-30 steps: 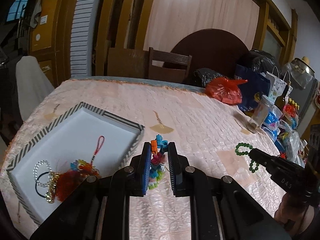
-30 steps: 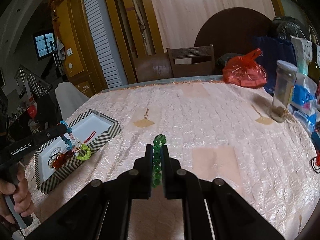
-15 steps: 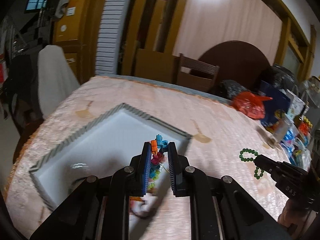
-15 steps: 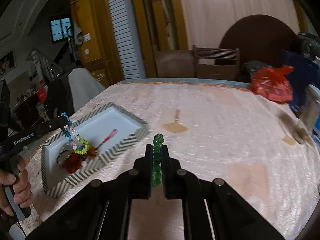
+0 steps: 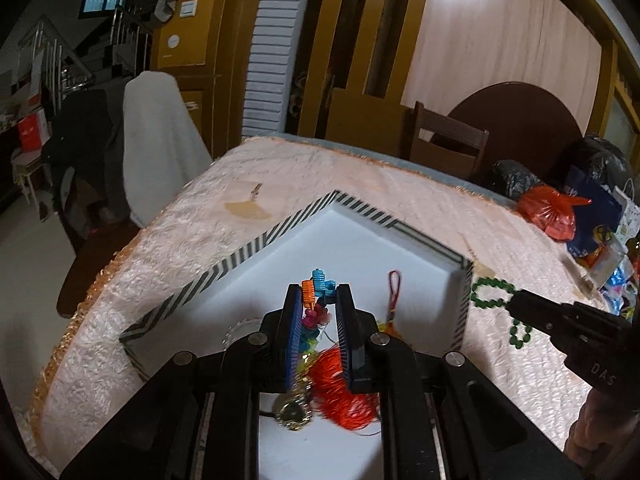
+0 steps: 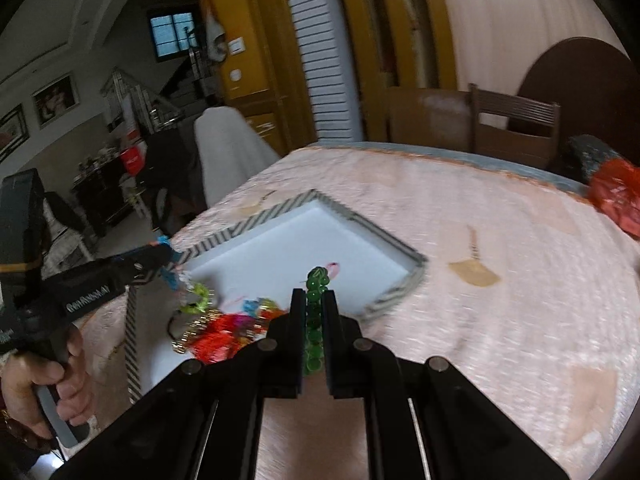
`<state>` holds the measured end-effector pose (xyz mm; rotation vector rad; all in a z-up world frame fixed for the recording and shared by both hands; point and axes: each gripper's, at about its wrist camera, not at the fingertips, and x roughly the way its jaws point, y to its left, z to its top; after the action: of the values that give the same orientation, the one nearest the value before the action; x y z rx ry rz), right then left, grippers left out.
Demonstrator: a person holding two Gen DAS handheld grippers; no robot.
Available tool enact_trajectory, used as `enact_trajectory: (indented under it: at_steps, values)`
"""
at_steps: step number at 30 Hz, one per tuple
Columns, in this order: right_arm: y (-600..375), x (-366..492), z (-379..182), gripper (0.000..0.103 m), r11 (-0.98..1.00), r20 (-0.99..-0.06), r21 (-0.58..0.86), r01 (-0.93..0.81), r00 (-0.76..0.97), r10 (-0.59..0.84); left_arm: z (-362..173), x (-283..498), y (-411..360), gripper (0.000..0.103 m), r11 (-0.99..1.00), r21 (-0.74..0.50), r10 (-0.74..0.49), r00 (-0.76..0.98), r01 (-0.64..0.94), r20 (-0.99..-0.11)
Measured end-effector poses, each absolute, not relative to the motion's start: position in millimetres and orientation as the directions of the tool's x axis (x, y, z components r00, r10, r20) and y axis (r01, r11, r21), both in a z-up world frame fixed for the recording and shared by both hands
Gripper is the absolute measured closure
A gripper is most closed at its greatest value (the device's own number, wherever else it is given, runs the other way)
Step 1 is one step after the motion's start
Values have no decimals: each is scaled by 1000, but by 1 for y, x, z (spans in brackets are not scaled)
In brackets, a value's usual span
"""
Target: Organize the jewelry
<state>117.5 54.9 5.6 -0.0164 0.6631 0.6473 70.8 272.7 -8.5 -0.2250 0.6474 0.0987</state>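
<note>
My left gripper (image 5: 318,294) is shut on a colourful bead bracelet (image 5: 316,286) and holds it above the white tray with a striped rim (image 5: 240,254). A red tassel charm (image 5: 344,384), a gold piece (image 5: 294,412) and a red cord (image 5: 394,292) lie in the tray. My right gripper (image 6: 314,294) is shut on a green bead bracelet (image 6: 314,320), just at the tray's near edge (image 6: 394,294). In the left wrist view the green bracelet (image 5: 492,294) hangs from the right gripper beside the tray's right rim. The left gripper (image 6: 168,254) shows at the left of the right wrist view.
The tray sits on a pink tablecloth (image 5: 400,192) near the table's left edge. A red plastic bag (image 5: 548,212), a blue bag (image 5: 596,208) and small packages stand at the far right. A wooden chair (image 5: 444,144) stands behind the table and a cloth-covered chair (image 5: 160,140) at the left.
Both grippers have moved left toward the tray. The left one now hangs its bracelet over the tray's inside, and the right one has reached the tray's rim with the green bracelet.
</note>
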Motion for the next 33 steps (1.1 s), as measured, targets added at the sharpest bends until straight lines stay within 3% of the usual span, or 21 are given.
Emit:
enact_trajectory:
  at_steps: [15, 25, 28, 33]
  values:
    - [139, 148, -51, 96, 748, -700, 230, -623, 428, 572, -58, 78, 269, 63, 967, -148, 39, 694, -208, -719]
    - [146, 150, -64, 95, 740, -710, 274, -615, 389, 587, -66, 80, 261, 62, 962, -105, 83, 637, -251, -766]
    - [145, 149, -63, 89, 740, -711, 273, -615, 389, 585, -68, 81, 260, 61, 963, -106, 76, 626, -249, -776]
    - [140, 146, -57, 73, 741, -702, 272, -614, 400, 589, -73, 81, 262, 45, 956, -110, 80, 602, -272, -794]
